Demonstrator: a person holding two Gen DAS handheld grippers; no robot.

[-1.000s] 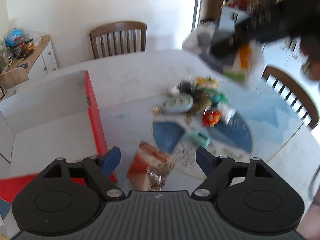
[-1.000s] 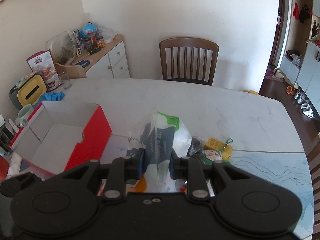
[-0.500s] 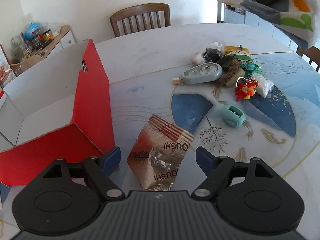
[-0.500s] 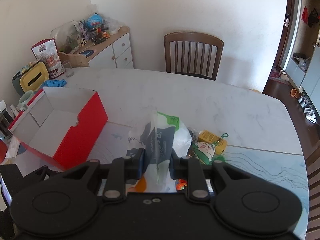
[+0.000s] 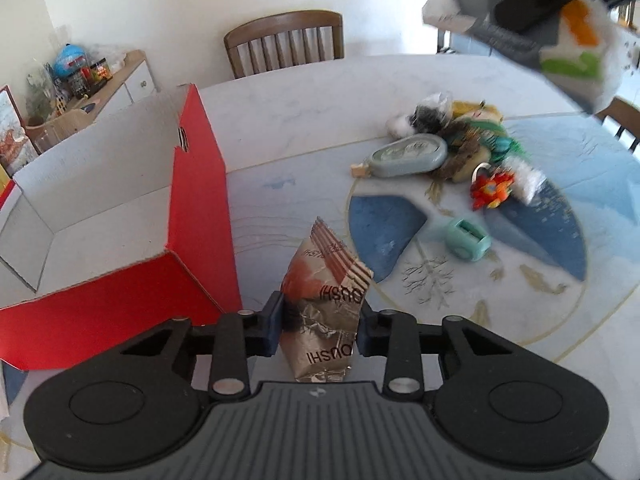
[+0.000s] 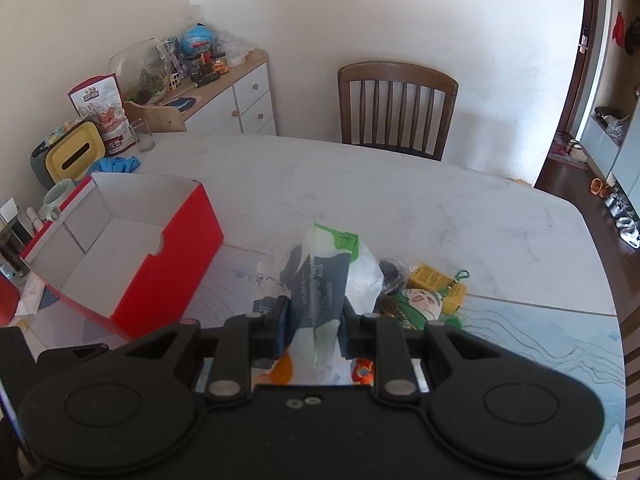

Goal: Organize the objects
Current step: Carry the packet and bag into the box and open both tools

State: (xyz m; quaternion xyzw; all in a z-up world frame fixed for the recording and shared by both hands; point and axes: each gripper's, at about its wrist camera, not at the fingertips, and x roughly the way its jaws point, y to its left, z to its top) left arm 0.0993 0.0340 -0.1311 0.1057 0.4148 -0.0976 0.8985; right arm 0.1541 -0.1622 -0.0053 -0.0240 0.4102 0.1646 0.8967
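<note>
A crumpled brown and orange snack packet stands on the table between the blue pads of my left gripper. Its jaws are closing, and the pads press on the packet's sides. Just left of it is an open red box with a white, bare inside. My right gripper is shut on a white plastic bag with grey, green and orange print, held above the table. The left wrist view shows that bag hanging at the upper right.
A pile of small items lies right of centre: a blue-grey oval case, an orange toy, a mint sharpener-like piece. A wooden chair stands behind the table. A mug, a glass and a cluttered sideboard are at left.
My left gripper has come down over the snack packet and its jaws have gone from wide apart to pressing on it. The right gripper keeps its hold on the bag.
</note>
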